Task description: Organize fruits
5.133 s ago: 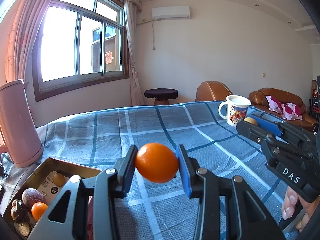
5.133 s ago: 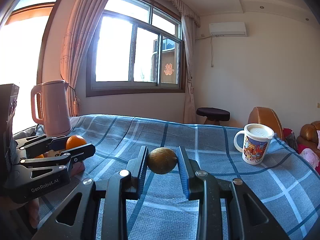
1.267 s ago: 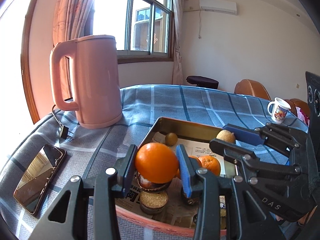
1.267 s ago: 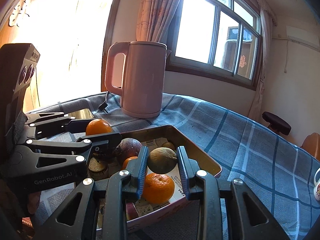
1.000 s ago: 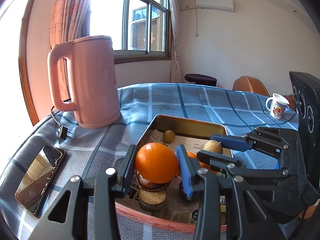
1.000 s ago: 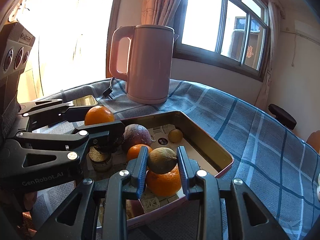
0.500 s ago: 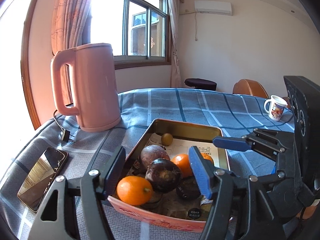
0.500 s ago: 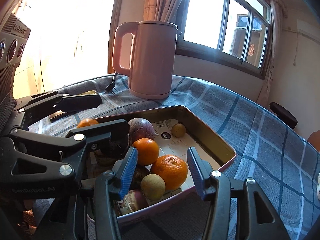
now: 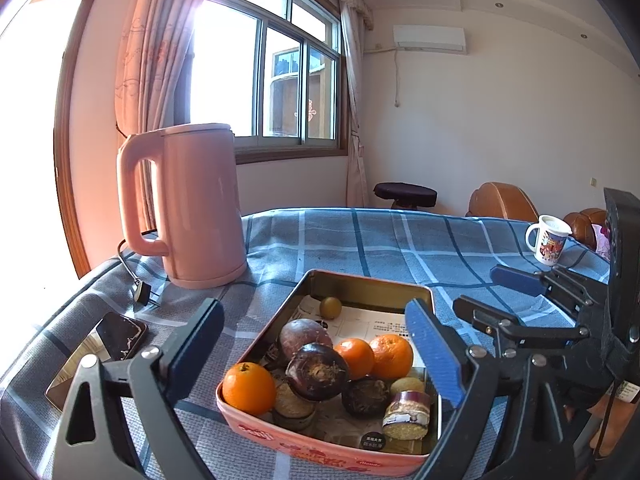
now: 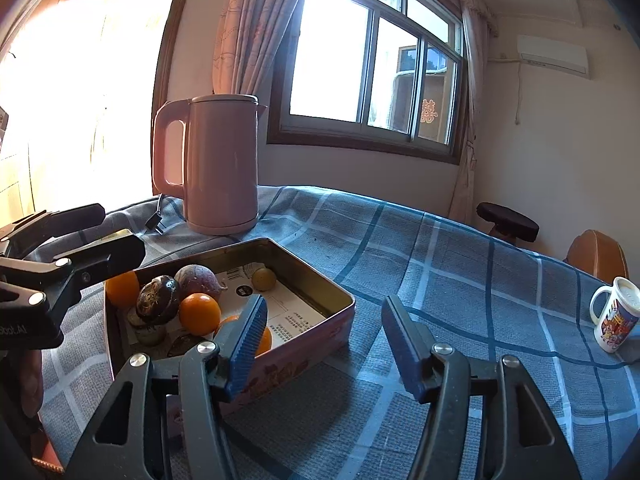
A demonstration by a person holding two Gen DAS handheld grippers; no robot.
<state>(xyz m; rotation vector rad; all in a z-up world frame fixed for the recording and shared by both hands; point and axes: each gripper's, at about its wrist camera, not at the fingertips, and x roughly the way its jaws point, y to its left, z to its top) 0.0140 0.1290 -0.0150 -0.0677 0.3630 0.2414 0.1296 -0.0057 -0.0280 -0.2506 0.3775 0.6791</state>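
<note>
my left gripper (image 9: 312,352) fills the bottom of the left view, its jaws are opening wide and hold nothing; the tin (image 9: 280,438) with fruit shows in the gap between them, but the pads touch none of it. in the near left corner of the tin lies an orange (image 9: 249,389), beside it a dark round fruit (image 9: 317,366) rests on top of others. behind these are two more oranges (image 9: 372,357) side by side and a purple fruit (image 9: 304,334), and at the far end, a small yellow-green fruit (image 9: 330,307) lies alone on the paper lining.

my right gripper (image 10: 322,346) is at the bottom centre of the right view, its jaws are also opening and are empty. its left pad stands in front of the near edge of the tin, the right pad is over the blue checked cloth (image 10: 460,264). the same gripper shows at the right edge of the left view.

left of the tin, a phone (image 9: 96,354) lies on the cloth. farther, in the middle left, a pink kettle (image 9: 188,204) stands upright, its plug (image 9: 142,292) lying on the cloth. a mug (image 9: 548,240) stands far at the right edge. behind all is the window (image 9: 264,80).
</note>
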